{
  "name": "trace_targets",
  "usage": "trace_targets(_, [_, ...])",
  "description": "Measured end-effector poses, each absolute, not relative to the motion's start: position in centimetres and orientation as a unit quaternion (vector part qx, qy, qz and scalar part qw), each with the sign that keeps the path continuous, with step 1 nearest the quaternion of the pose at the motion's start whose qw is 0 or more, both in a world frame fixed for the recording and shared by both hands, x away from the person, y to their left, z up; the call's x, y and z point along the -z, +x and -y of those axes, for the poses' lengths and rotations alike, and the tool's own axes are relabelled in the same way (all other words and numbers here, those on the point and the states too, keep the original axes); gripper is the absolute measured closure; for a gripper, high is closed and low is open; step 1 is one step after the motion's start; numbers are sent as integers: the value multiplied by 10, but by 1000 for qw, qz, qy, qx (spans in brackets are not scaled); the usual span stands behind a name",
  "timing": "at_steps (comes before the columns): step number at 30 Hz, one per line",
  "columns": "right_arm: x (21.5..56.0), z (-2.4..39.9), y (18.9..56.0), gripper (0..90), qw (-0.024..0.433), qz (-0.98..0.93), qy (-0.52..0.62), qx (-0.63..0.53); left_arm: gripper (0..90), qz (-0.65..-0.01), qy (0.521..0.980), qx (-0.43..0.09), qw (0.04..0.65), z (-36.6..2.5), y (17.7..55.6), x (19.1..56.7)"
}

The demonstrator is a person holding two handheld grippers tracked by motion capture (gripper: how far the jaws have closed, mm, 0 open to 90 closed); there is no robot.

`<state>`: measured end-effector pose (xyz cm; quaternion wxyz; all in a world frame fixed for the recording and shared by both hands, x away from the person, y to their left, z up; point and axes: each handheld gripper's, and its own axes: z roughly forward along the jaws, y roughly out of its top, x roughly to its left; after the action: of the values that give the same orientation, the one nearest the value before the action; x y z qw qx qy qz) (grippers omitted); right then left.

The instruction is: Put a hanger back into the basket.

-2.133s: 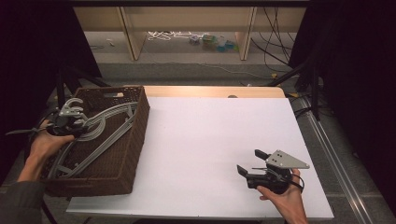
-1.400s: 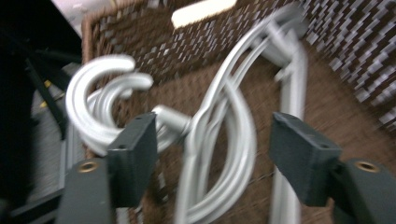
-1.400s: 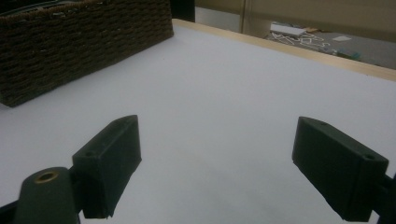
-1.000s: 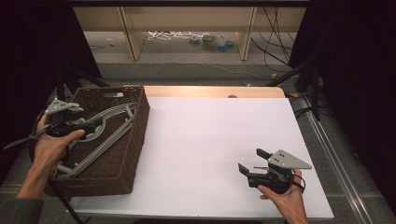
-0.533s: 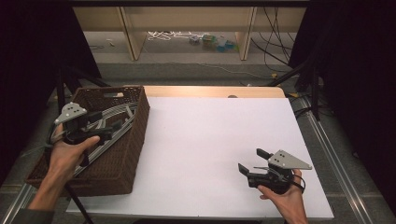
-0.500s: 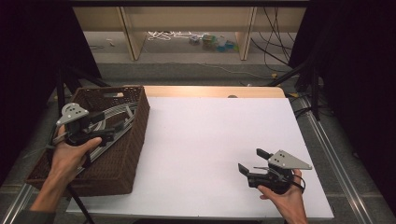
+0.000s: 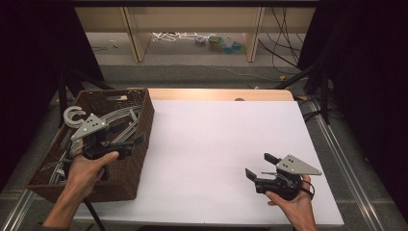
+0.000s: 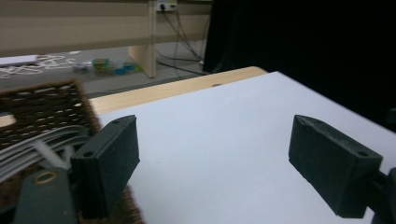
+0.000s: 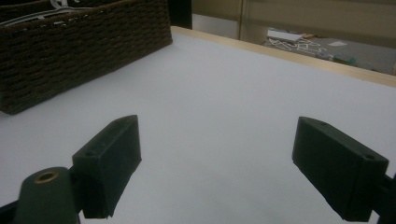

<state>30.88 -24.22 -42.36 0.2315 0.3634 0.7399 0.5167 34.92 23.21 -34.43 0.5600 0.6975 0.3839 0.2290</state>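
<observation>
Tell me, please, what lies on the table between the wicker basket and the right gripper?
Nothing: the high view shows bare white tabletop between the basket and the right gripper.

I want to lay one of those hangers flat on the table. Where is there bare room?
The white table is bare between the wicker basket and the right gripper, back to its wooden far edge. It is crowded inside the basket, where grey hangers pile under the left gripper.

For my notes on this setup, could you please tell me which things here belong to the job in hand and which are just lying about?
In the job: left gripper, open above the wicker basket; grey hangers inside it; right gripper, open on the white table.

Lying about: shelf unit, floor clutter, cables.
</observation>
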Motion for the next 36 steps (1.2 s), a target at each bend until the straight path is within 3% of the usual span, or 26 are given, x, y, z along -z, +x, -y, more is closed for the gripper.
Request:
trace_targets(12, [424,244,309,163,227,-738,366,-519,160,-359,709,-208,570,-205,336,357])
trace_targets(26, [428,246,310,164,228,-734,367,-524,161,-321,712,-233,579,-179,321,382])
trace_targets(36, [427,244,305,163,235,-723,362,-539,161,-325,712,-224,580,-175,314,402])
